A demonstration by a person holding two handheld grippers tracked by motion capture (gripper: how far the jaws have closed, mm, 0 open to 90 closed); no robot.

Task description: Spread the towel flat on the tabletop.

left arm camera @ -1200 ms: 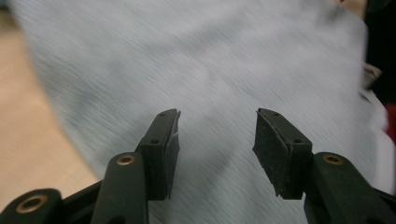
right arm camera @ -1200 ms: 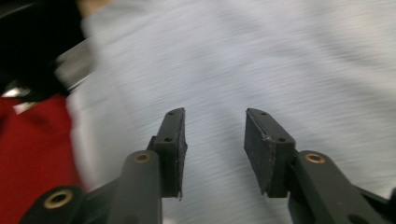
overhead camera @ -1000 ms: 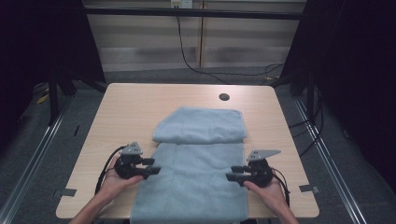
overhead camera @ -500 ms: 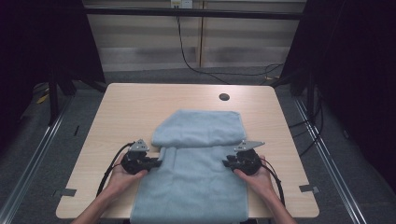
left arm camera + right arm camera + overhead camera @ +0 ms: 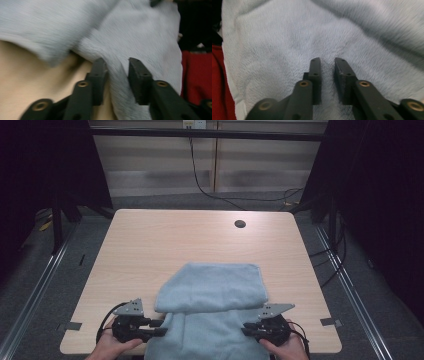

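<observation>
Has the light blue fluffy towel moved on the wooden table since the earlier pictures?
Yes. The light blue fluffy towel has slid toward the person: its far folded edge lies farther from the table's round hole.

I find no legible text, label, brand, number or sign in my three views. The pale blue fleece towel [image 5: 210,320] carries no visible tag or print, and the light wooden table top [image 5: 175,245] bears no marking that I can read.

A light wooden table [image 5: 150,250] stands on grey carpet floor [image 5: 45,285]; pale panelled wall [image 5: 160,165] far, darkness at both sides.
</observation>
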